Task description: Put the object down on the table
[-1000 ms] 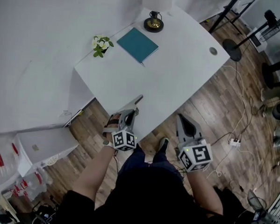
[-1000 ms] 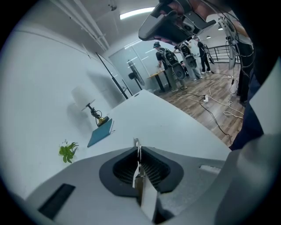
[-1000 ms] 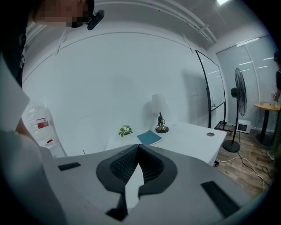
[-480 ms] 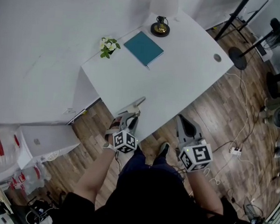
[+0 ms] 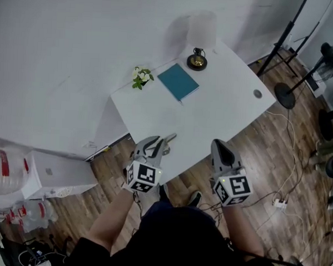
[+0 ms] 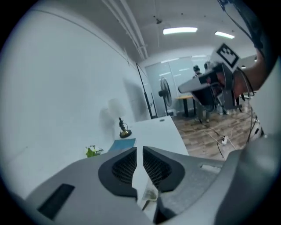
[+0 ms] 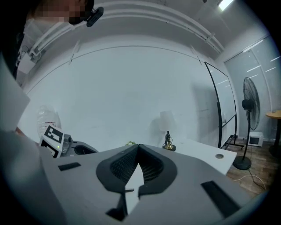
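My left gripper point(image 5: 158, 143) hovers over the near edge of the white table point(image 5: 223, 105), shut on a thin pale object point(image 5: 170, 137) that sticks out past its tips. In the left gripper view the pads point(image 6: 125, 165) stand a narrow slit apart, with a pale scrap of the object point(image 6: 150, 194) low between them. My right gripper point(image 5: 219, 144) hangs over the floor just off the table's edge. It is shut with its tips touching point(image 7: 138, 147) and holds nothing.
On the table's far side lie a teal book point(image 5: 178, 82), a small flower point(image 5: 140, 76) and a lamp with a brass base point(image 5: 197, 61). A round cable hole point(image 5: 257, 94) sits at its right end. A white box point(image 5: 53, 171) stands left, a fan stand point(image 5: 285, 91) and cables right.
The head view has swung, so the table and book now sit lower and further right in it. Both grippers stay near the table's near edge, and the left still grips the thin object.
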A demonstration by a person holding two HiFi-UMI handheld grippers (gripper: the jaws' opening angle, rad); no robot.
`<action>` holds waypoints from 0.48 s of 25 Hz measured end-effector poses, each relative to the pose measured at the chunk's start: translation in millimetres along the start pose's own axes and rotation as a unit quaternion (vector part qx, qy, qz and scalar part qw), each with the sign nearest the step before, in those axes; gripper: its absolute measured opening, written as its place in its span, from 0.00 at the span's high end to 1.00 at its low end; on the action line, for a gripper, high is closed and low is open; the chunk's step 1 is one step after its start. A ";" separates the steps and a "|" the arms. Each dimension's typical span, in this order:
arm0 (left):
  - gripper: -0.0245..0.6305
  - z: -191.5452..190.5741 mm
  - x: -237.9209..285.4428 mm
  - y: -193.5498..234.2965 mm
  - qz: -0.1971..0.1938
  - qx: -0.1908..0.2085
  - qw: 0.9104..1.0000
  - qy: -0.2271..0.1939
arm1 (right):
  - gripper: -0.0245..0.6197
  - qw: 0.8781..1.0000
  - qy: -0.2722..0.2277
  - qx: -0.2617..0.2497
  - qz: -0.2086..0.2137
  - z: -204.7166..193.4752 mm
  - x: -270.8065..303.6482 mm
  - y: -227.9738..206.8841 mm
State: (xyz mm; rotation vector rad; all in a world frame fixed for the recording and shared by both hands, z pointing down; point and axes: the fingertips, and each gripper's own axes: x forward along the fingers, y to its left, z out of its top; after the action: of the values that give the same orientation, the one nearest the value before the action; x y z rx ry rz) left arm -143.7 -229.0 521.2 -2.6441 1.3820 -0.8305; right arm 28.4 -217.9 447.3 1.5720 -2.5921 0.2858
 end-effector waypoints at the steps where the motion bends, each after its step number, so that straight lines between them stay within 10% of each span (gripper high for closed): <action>1: 0.91 21.5 -6.5 7.1 0.006 -0.013 1.000 -0.025 | 0.95 1.000 -0.011 -0.003 0.000 9.7 -0.4 -0.8; 12: 0.95 148.0 -62.8 53.2 0.079 -0.088 0.980 -0.161 | 0.96 0.996 -0.077 -0.043 -0.016 93.6 -15.4 -4.0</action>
State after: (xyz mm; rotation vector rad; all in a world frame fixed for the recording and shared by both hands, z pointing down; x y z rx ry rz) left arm -141.7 -242.2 352.4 -2.5926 1.6082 -0.2580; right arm 40.4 -225.9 353.4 1.6653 -2.6486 0.0507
